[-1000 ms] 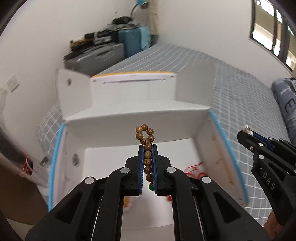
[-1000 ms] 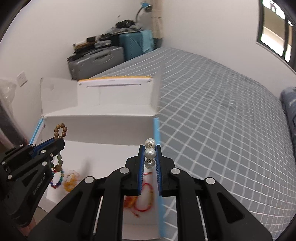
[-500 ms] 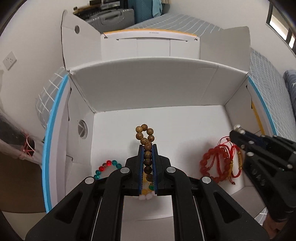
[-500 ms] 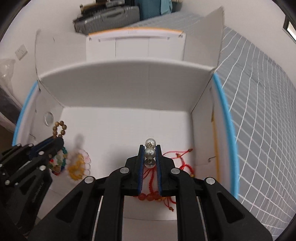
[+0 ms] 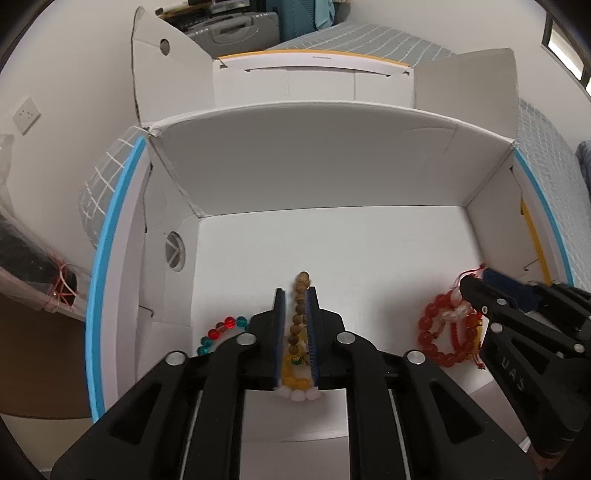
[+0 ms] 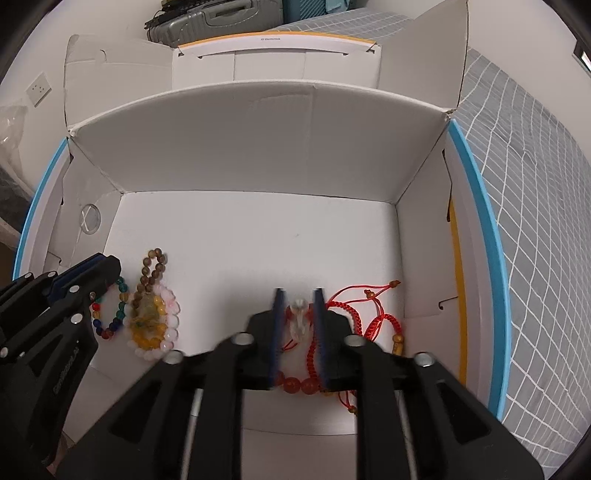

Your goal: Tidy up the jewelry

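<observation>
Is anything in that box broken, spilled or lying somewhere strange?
Nothing looks broken or spilled. The wooden bead bracelet lies across the yellow and pink bracelet in the white box, overlapping rather than apart.

A home bedroom: checked bedsheet (image 6: 535, 192), suitcases (image 6: 207, 18) against the wall.

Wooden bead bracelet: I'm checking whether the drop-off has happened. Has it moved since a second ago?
Yes. The wooden bead bracelet has gone down into the white box and now lies on its floor; the left gripper jaws have just been opening.
</observation>
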`<action>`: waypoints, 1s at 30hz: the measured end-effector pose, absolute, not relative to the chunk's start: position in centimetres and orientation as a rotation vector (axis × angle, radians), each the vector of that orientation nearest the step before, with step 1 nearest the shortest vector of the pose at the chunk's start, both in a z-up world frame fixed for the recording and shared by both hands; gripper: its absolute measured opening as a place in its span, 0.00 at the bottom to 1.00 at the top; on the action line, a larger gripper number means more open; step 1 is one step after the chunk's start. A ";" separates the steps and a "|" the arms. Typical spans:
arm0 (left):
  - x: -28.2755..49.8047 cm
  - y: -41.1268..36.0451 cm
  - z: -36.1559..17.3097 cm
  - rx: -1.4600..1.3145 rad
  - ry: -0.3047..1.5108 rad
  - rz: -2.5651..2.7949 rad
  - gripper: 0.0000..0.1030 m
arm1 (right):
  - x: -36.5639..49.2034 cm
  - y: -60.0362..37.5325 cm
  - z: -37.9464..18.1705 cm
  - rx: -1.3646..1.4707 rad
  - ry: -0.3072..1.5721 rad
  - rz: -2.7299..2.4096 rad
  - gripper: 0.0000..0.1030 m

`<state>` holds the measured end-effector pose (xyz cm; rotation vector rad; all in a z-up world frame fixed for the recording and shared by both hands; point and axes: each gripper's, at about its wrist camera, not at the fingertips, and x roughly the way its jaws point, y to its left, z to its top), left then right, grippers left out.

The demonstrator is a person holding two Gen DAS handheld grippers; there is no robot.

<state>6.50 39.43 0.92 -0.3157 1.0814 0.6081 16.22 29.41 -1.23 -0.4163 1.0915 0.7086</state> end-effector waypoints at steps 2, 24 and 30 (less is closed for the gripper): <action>6.3 39.5 1.2 -0.318 1.065 0.614 0.42 | 16.1 29.2 -0.6 -0.393 1.074 0.718 0.45; -4.3 33.9 8.4 -0.255 0.740 0.617 0.94 | 7.0 17.9 7.5 -0.192 0.721 0.695 0.93; -7.3 30.9 8.3 -0.220 0.712 0.606 0.94 | 3.5 15.6 7.4 -0.164 0.687 0.714 0.93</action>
